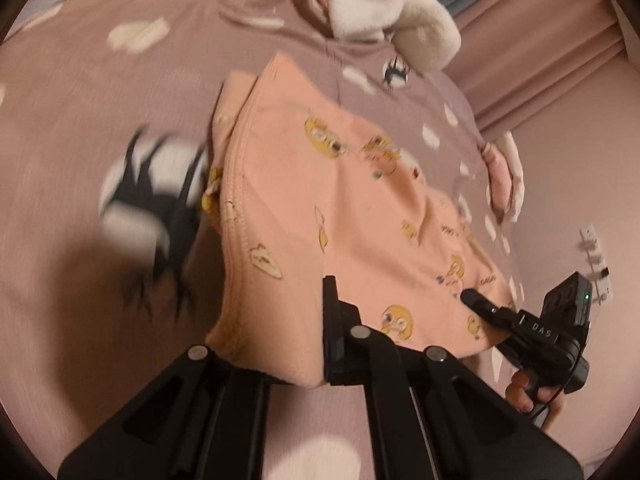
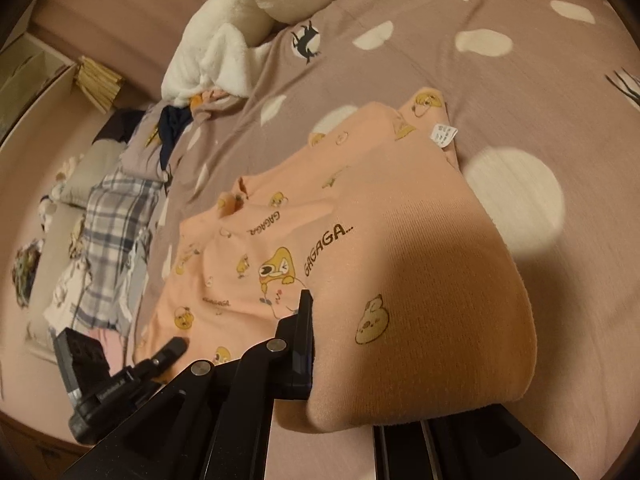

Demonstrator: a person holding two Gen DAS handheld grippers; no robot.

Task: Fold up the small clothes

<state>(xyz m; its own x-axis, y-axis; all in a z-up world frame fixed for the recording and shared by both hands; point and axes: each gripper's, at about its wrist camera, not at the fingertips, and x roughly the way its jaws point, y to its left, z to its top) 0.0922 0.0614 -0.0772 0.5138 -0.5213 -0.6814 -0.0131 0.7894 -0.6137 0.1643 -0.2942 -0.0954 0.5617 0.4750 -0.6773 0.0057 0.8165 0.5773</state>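
A small peach garment printed with yellow cartoon figures and "GAGAGA" lettering lies on the mauve bedspread, partly lifted. My left gripper is shut on the garment's near edge; only its right finger shows, the other is under the cloth. My right gripper is shut on another part of the garment, which drapes over its right finger; the left finger shows. Each gripper appears in the other's view: the right one and the left one.
A white fluffy blanket lies at the bed's far end. A pile of clothes, including a plaid piece, lies at the bed's left side. A pink and white item sits at the bed's edge. Pink curtains hang behind.
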